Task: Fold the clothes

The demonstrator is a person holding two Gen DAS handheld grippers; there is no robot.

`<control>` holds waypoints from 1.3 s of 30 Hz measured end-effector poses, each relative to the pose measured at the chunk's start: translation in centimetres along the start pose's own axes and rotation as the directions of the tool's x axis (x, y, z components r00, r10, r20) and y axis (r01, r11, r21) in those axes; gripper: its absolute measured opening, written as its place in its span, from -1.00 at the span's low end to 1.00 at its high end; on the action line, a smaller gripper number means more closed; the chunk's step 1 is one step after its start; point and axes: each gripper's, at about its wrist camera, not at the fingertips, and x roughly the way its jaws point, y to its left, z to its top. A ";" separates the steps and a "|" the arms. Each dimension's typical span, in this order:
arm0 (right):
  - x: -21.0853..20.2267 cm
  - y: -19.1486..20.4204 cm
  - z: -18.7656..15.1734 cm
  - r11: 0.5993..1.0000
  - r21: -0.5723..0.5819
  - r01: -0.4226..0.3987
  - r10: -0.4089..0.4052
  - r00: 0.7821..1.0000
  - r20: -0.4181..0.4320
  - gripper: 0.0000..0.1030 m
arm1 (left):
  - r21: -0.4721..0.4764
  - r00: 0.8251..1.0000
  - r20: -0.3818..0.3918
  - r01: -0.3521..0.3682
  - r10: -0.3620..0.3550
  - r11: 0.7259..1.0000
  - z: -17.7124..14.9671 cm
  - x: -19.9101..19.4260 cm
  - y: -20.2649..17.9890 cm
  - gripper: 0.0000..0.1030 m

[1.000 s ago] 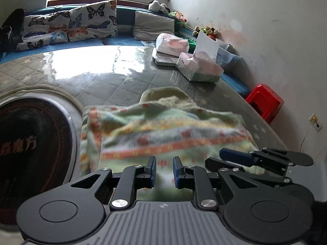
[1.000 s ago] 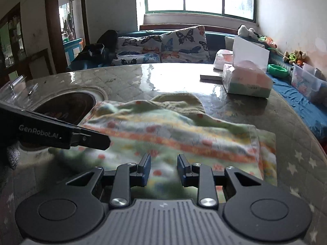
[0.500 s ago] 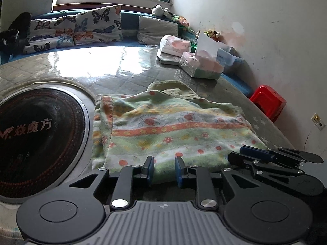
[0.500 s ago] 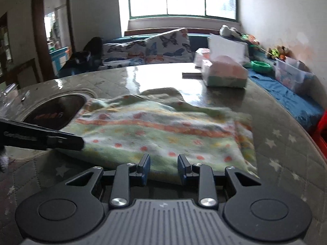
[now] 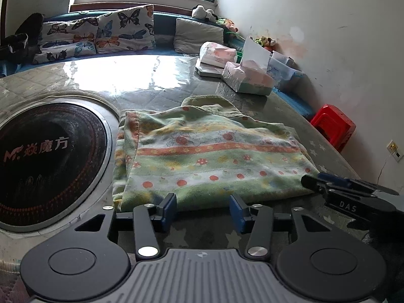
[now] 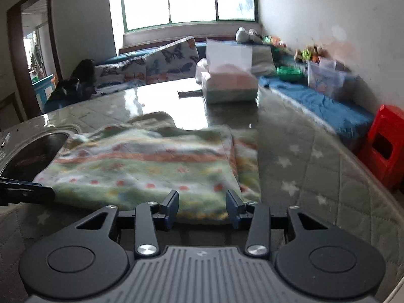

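The left tongs [image 5: 203,210] stand with blue-padded jaws spread apart and empty, just short of the near hem at 12 o'clock, likely freed after laying a fold. The right tongs [image 6: 202,208] gape likewise at the same hem, holding nothing.

The folded green fleece garment with orange stripes and red dots [image 5: 209,156] lies flat on the grey quilted worktop under glossy film [image 5: 156,96], soft and nubbly, its layers stacked at 9 o'clock beside the round black inset hotplate [image 5: 48,161].

Farther, at 1 o'clock, sits a soft pastel tissue pack [image 5: 248,78].
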 end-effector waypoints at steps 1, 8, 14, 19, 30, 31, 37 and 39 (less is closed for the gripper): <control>-0.1 -0.1 -0.1 1.000 0.003 -0.005 0.005 1.000 0.002 -0.18 | -0.002 1.000 -0.001 -0.002 0.002 1.000 0.0 -0.1 0.0 0.01; -1.4 0.8 -0.3 0.999 -0.003 -0.038 0.038 0.998 0.046 0.32 | -0.005 1.000 -0.007 -0.018 0.018 1.000 -0.5 -0.4 -0.2 0.33; -1.8 1.3 -0.4 0.999 0.013 -0.040 0.040 0.997 0.062 0.58 | 0.009 1.000 -0.003 -0.025 0.025 1.000 -0.8 -0.9 -0.4 0.52; -2.3 1.9 -0.6 0.999 0.007 -0.034 0.033 0.997 0.072 0.80 | 0.023 1.000 0.001 -0.027 0.027 0.999 -1.1 -1.2 -0.6 0.67; -3.1 2.8 -1.1 1.000 0.004 0.030 -0.030 0.996 0.088 1.00 | 0.061 0.999 0.021 -0.031 0.030 0.998 -1.9 -2.2 -1.3 0.98; -3.2 2.8 -1.2 0.999 0.007 0.032 -0.033 0.996 0.088 1.00 | 0.063 0.999 0.022 -0.029 0.028 0.998 -2.0 -2.3 -1.3 1.00; -3.6 3.1 -1.4 0.999 0.033 0.028 -0.031 0.995 0.099 1.00 | 0.066 0.999 0.028 -0.031 0.030 0.997 -2.5 -2.8 -1.2 1.00; -3.7 3.1 -1.4 0.999 0.047 0.021 -0.026 0.994 0.105 1.00 | 0.062 0.999 0.028 -0.035 0.033 0.997 -2.6 -2.9 -1.1 1.00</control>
